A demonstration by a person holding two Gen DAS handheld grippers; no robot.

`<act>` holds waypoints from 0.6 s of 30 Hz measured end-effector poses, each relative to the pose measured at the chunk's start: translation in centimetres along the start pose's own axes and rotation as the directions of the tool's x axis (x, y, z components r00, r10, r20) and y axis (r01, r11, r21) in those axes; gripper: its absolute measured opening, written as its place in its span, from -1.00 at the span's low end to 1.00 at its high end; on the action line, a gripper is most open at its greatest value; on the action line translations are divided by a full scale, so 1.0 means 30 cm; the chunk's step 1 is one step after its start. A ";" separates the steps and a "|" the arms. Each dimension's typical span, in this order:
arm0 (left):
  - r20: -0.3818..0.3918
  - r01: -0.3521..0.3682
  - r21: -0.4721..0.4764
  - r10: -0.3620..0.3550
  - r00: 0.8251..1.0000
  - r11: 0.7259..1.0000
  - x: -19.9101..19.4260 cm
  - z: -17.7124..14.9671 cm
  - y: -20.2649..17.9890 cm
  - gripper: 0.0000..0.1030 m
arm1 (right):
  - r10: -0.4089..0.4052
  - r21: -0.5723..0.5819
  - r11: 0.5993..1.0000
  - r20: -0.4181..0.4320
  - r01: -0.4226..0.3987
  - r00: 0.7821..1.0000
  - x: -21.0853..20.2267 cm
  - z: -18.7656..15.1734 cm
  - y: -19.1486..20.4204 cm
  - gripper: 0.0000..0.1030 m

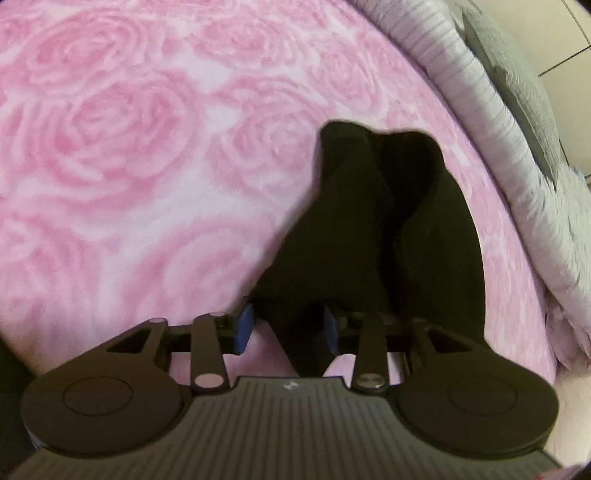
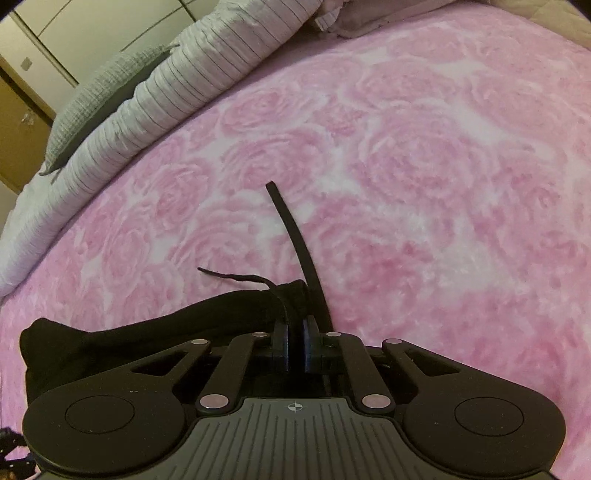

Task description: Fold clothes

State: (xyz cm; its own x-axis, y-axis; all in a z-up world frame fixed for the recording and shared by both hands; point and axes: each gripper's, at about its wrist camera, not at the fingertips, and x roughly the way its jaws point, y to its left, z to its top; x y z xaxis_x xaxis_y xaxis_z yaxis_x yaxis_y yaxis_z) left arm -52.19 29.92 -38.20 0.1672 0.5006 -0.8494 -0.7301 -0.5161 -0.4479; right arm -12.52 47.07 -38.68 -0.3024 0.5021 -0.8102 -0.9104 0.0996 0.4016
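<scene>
A black garment lies bunched on the pink rose-patterned blanket and runs from the middle of the left wrist view down into my left gripper. Its blue pads sit on either side of a fold of the fabric and hold it, with a corner hanging below them. In the right wrist view the same garment stretches off to the left. My right gripper is shut on its edge, where a thin cord comes out. A flat black strap lies ahead on the blanket.
A white striped quilt roll and a grey cushion border the bed's right edge in the left wrist view. In the right wrist view the quilt roll and the cushion are at upper left, with cupboard doors behind.
</scene>
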 end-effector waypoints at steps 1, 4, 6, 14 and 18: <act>0.049 -0.013 0.066 0.010 0.999 0.998 -0.027 0.033 -0.029 -0.89 | -0.012 0.003 1.000 0.010 0.012 1.000 -0.006 0.003 0.008 -0.87; 0.198 -0.071 0.255 0.019 0.980 0.964 -0.109 0.131 -0.116 -0.90 | -0.069 0.000 0.998 0.089 0.070 0.994 -0.063 0.018 0.033 -0.99; 0.330 -0.131 0.373 0.000 0.944 0.919 -0.207 0.223 -0.184 -0.90 | -0.116 0.049 0.993 0.193 0.108 0.974 -0.142 0.045 0.022 -0.99; 0.574 -0.434 0.540 0.061 0.817 0.721 -0.506 0.531 -0.164 -0.85 | -0.105 0.146 0.986 0.167 0.081 0.980 -0.271 0.141 -0.049 -0.97; 0.439 -0.549 0.511 0.348 0.828 0.661 -0.381 0.530 0.024 -0.75 | -0.026 0.182 0.983 0.038 0.018 0.999 -0.173 0.083 -0.016 -0.95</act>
State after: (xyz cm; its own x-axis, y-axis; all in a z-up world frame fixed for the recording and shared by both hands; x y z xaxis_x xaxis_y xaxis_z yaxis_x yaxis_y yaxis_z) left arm -65.17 34.88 -24.37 -0.4069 0.5399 -0.7368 -0.9132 -0.2610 0.3131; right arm -9.80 46.54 -33.60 -0.2680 0.5319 -0.8033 -0.8491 0.2635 0.4578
